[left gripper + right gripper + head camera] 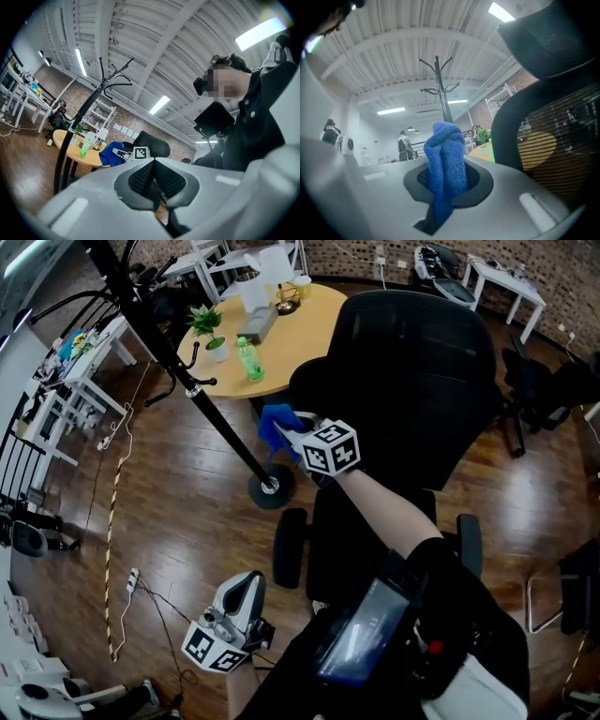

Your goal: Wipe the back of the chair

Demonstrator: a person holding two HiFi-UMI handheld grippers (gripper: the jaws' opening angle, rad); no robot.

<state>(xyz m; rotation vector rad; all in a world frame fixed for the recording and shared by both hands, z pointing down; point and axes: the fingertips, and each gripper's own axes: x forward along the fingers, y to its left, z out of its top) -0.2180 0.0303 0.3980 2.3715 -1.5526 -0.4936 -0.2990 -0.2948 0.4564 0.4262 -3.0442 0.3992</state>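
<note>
right tongs (446, 187): pinching bunched blue microfibre cloth (447, 150) | left tongs (153, 183): pressed together, empty | black mesh office chair (412, 381): just beside cloth

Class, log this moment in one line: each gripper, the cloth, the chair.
right gripper: shut on blue cloth, beside chair back | left gripper: shut, empty | wiping contact: cannot tell

The person wears a black jacket (469, 615) with a white panel (483, 688), the right sleeve (422, 554) ending near the elbow, and a chest-mounted screen (361, 638) glowing blue. The left gripper (246, 583) and right gripper (292, 432) are pale grey shells, each with a cube of black-and-white square markers and black ribbed pads (140, 176) lining the jaws.
</note>
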